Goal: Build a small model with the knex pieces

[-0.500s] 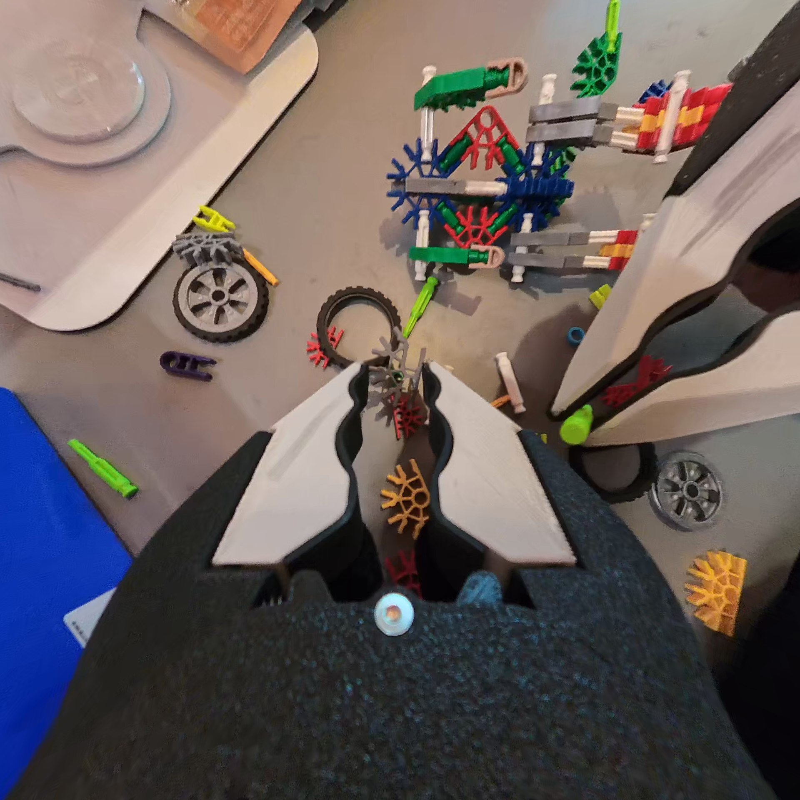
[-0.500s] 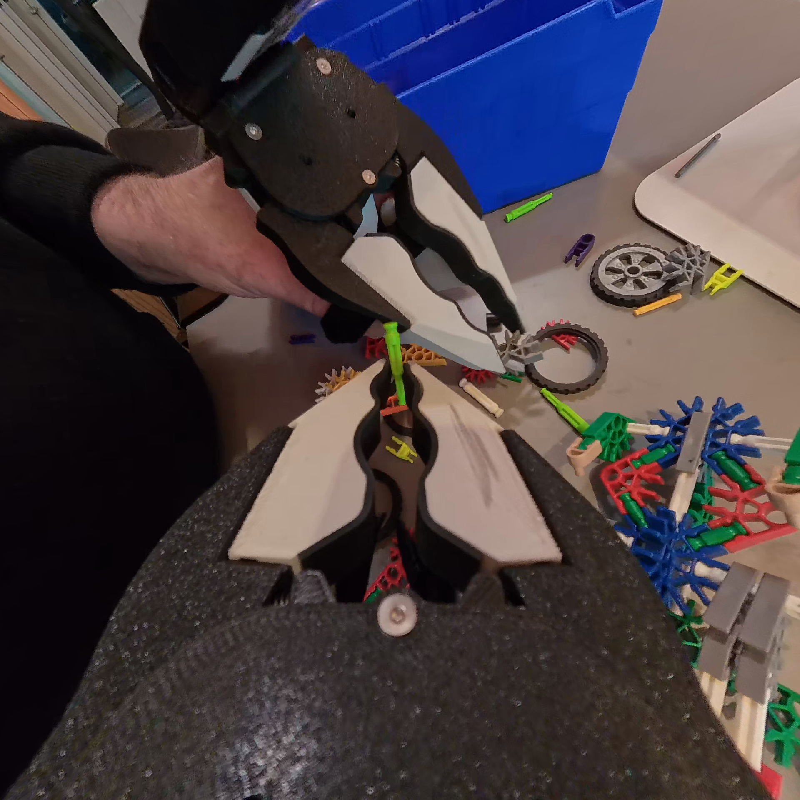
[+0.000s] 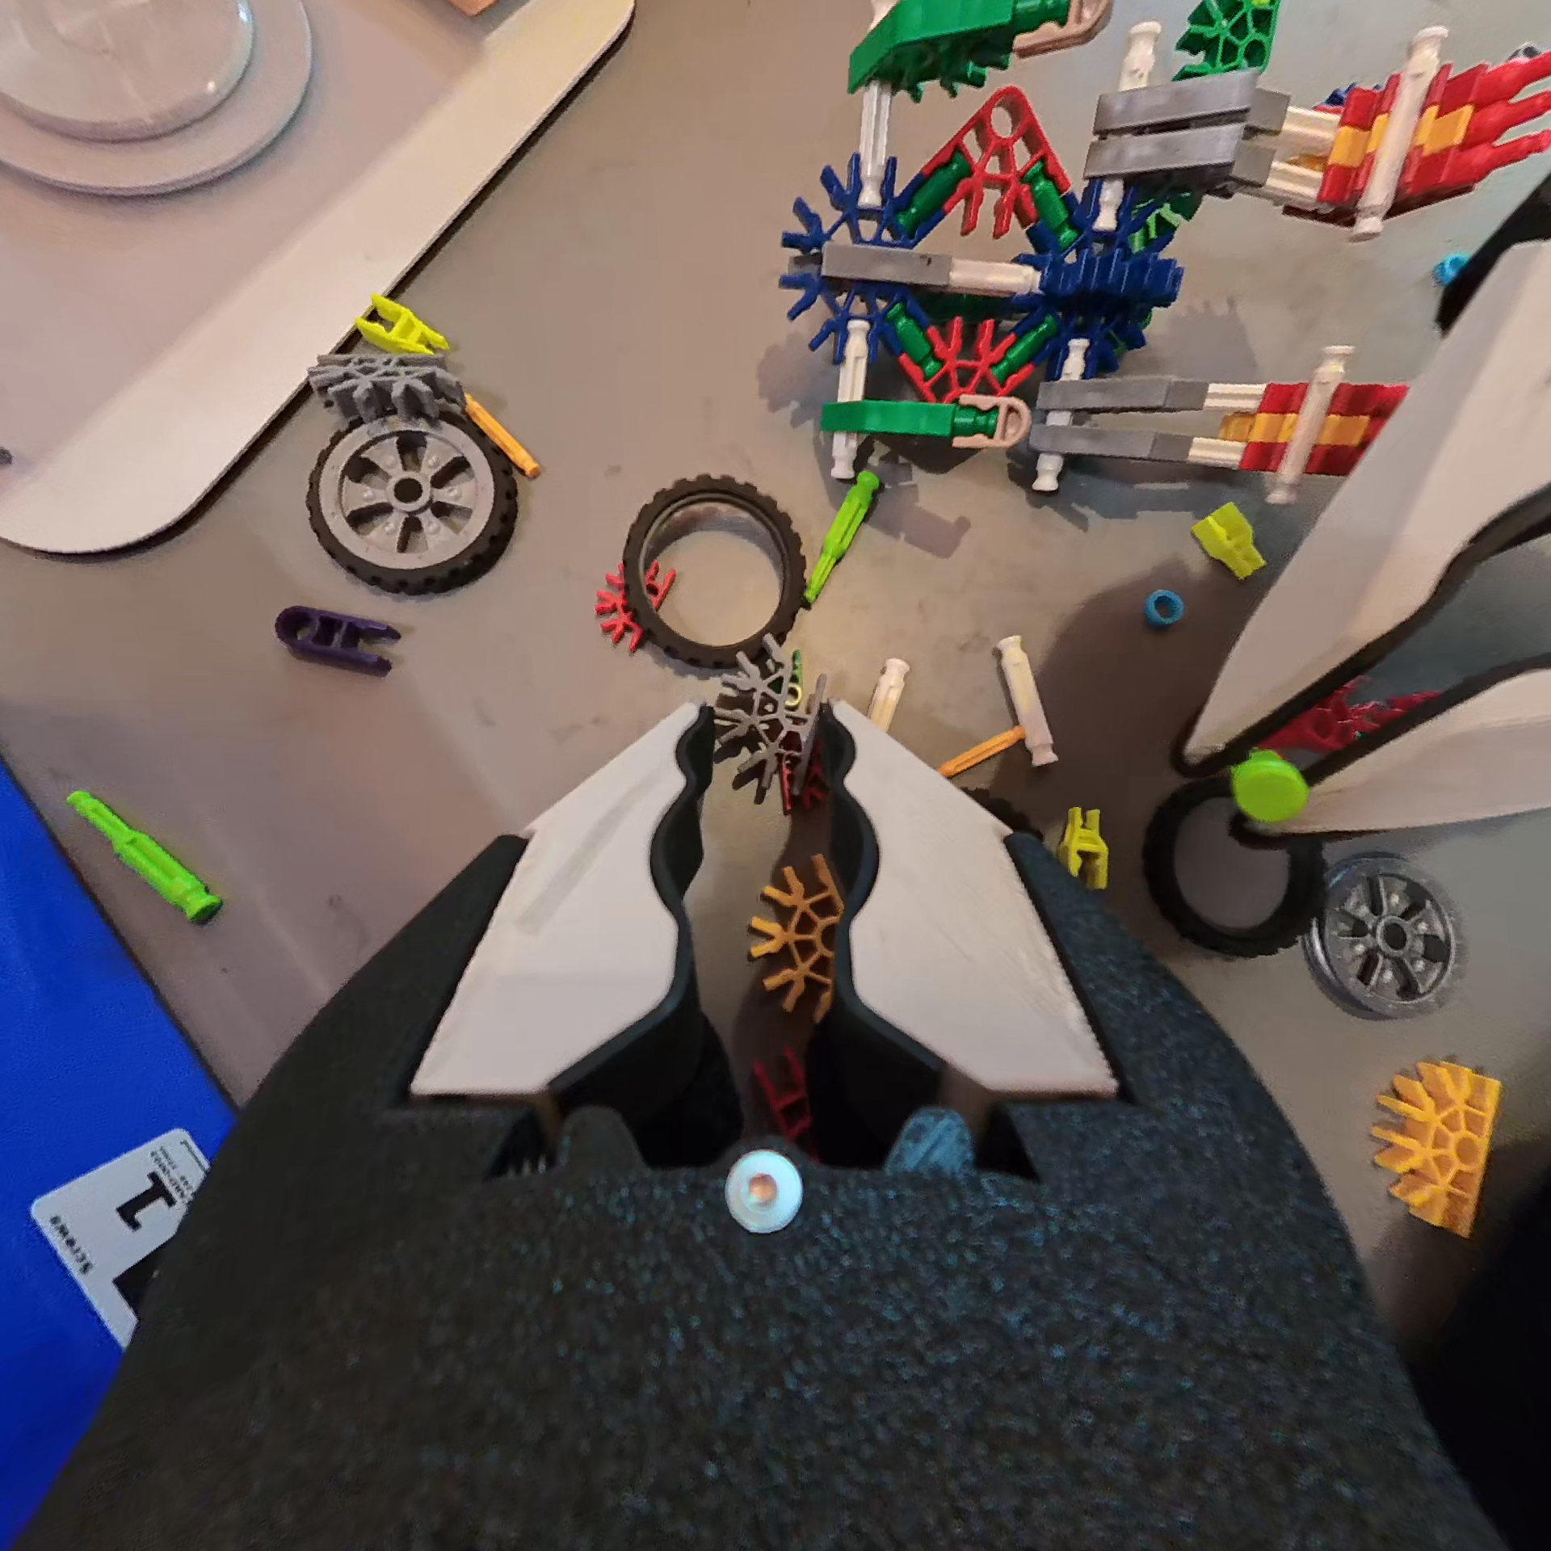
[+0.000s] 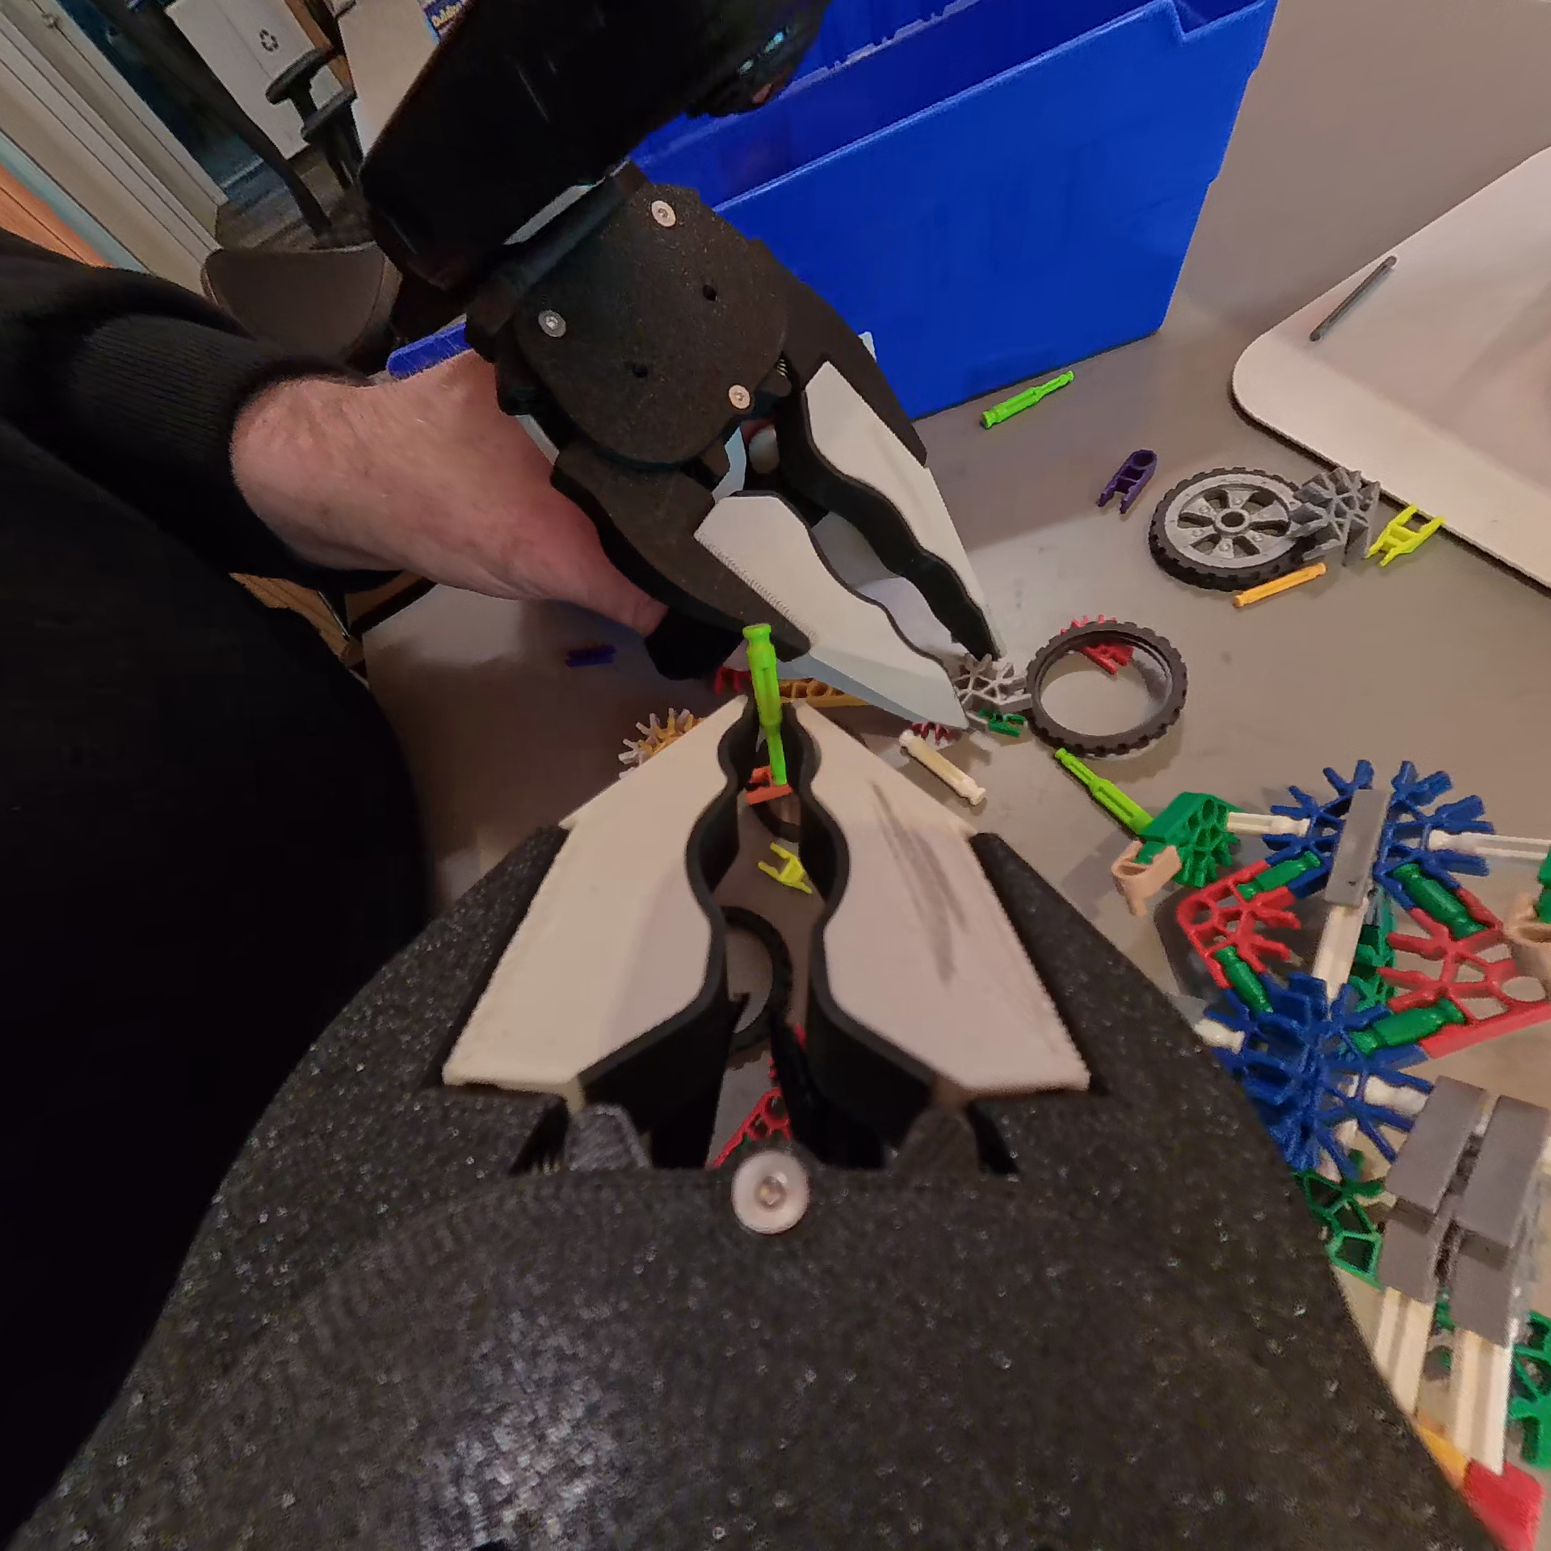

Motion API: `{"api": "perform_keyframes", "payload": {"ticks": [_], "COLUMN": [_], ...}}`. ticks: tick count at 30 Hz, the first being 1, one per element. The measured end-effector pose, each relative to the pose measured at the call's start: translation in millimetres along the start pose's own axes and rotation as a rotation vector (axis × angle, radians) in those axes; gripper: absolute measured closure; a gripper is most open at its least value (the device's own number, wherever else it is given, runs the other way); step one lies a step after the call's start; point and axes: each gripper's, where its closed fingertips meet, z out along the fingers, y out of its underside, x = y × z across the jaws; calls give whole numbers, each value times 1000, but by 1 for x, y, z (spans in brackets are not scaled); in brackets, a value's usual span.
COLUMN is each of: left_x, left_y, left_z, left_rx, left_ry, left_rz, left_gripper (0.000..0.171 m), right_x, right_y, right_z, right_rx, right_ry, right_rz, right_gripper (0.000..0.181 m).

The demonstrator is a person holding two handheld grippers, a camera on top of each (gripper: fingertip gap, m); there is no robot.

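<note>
Here, at the far left of the left wrist view, a blue bin (image 3: 59,1049) sits on the grey counter (image 3: 587,277), with a light green rod (image 3: 143,858) lying just beside it. Further right come a purple clip (image 3: 336,639), a grey-hubbed wheel (image 3: 411,497) with a grey connector and a yellow clip at its upper edge, then an empty black tyre (image 3: 713,579) resting over a red connector. In the middle, the left hand-held gripper (image 3: 768,730) is nearly closed, its tips pinching a grey snowflake connector (image 3: 765,713) just below that tyre; an orange connector (image 3: 797,932) lies on the counter under its fingers. Above and to the right stands a built model (image 3: 1007,277) of blue, red, green and grey pieces. At the right edge, the right hand-held gripper (image 3: 1238,789) is closed on another light green rod (image 4: 768,713), which sticks up past its fingertips in the right wrist view, over a second tyre (image 3: 1225,881).
</note>
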Motion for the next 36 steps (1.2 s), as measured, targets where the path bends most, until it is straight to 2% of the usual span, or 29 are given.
{"api": "perform_keyframes", "payload": {"ticks": [9,36], "left_x": [-1,-2], "left_y": [-4,0], "left_z": [-9,-13], "left_rx": [55,59], "left_ry": [-15,-33], "left_rz": [-12,-24], "left_gripper": [149,149], "right_x": [-4,-5], "right_y": [2,3], "right_z": [-3,-6], "right_rx": [4,6], "right_ry": [7,2], "right_rz": [0,-6], "right_gripper": [176,176]}}
